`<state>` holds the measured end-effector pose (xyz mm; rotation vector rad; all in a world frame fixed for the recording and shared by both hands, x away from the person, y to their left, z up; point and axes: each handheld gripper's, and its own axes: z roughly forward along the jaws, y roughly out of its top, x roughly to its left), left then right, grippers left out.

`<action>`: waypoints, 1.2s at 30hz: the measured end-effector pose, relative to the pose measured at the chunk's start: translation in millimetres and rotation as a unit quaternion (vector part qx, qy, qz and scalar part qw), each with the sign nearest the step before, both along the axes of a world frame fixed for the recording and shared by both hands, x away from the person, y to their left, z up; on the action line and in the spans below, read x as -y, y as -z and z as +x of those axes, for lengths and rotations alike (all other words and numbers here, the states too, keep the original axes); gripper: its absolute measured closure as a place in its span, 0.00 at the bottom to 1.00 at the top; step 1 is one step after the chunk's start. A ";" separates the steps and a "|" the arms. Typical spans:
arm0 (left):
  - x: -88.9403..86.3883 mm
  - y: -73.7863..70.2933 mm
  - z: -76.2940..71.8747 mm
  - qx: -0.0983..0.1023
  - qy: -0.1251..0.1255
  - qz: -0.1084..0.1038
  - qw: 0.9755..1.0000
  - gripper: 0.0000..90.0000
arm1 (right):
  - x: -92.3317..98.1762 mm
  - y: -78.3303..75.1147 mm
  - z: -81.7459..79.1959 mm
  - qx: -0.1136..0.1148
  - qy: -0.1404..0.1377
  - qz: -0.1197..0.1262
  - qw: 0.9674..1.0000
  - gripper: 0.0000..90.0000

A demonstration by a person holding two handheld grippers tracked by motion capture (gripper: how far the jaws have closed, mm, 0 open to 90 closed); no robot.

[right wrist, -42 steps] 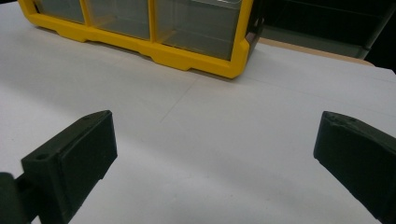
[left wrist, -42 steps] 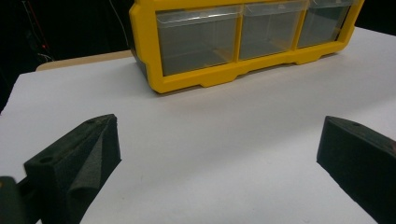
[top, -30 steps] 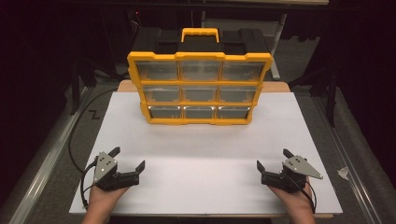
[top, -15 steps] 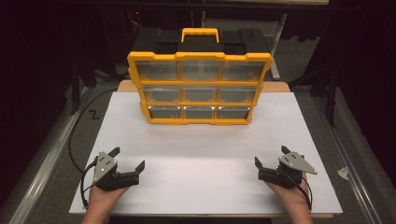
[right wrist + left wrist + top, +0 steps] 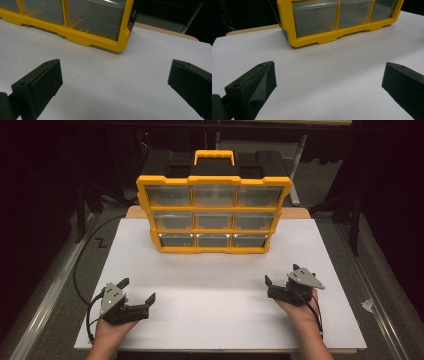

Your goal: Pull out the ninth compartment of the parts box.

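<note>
On the white board (image 5: 220, 315) that covers the table, toward its far edge, I see the yellow drawer organizer (image 5: 214, 213) standing upright, its face of nine clear drawers in three rows turned toward the person. Black carry case behind and above it, yellow handle (image 5: 214, 156) on top.

Left gripper (image 5: 137, 296): held low near the near-left corner of the board, well apart from the organizer. Jaws spread wide; nothing between them but bare white board. The left gripper view confirms this: both black jaws stand at the frame's sides, and the organizer's bottom row of drawers (image 5: 342, 16) lies ahead.

Right gripper (image 5: 280, 280): held near the near-right part of the board, also well apart from the organizer. Jaws wide open, nothing held. The right gripper view shows the organizer's lower right corner (image 5: 120, 46) ahead, drawers clear; I cannot tell any contents.

A black cable (image 5: 80, 265) loops off the board's left edge from the left gripper. Both grippers sit at roughly the same depth on the board.
</note>
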<state>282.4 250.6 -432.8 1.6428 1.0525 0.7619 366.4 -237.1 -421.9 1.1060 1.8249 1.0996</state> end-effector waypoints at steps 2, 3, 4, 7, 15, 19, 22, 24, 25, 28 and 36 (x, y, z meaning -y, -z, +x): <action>0.0 0.4 0.3 -0.001 -0.001 0.001 1.000 0.00 | -2.6 0.2 4.4 0.002 -0.001 0.003 1.000 0.01; -0.1 0.6 0.4 -0.001 -0.003 0.001 1.000 0.00 | -3.6 0.1 5.7 0.002 0.001 0.002 1.000 0.02; -0.3 0.6 0.4 0.001 -0.006 0.002 1.000 0.00 | -4.8 0.2 7.6 0.005 0.001 0.002 1.000 0.02; -2.4 -0.6 0.2 0.004 -0.014 -0.005 1.000 0.00 | -7.2 0.5 14.1 0.008 0.002 0.008 1.000 0.02; -4.0 0.8 1.1 0.008 -0.020 0.001 1.000 0.00 | -13.9 4.6 36.1 0.001 0.006 -0.009 1.000 0.01; -5.1 2.5 1.9 0.004 -0.023 0.000 1.000 0.00 | -17.7 7.5 46.4 -0.003 0.008 -0.027 1.000 0.01; -4.8 2.4 1.7 0.003 -0.023 0.001 1.000 0.00 | -18.3 6.9 53.2 -0.006 0.016 -0.037 0.999 0.02; -3.8 2.1 1.4 0.002 -0.023 0.004 1.000 0.00 | -18.4 5.5 53.7 -0.006 0.019 -0.038 0.999 0.02; -3.2 2.1 1.3 0.003 -0.024 0.006 1.000 0.00 | -18.4 5.1 53.1 -0.006 0.017 -0.039 0.999 0.02; -2.8 1.8 1.2 0.005 -0.026 0.009 1.000 0.00 | -19.7 4.7 50.1 -0.006 0.014 -0.049 0.999 0.02; -2.8 0.2 0.3 0.000 -0.026 0.014 1.000 0.00 | -20.6 5.4 42.1 -0.002 0.005 -0.092 0.996 0.01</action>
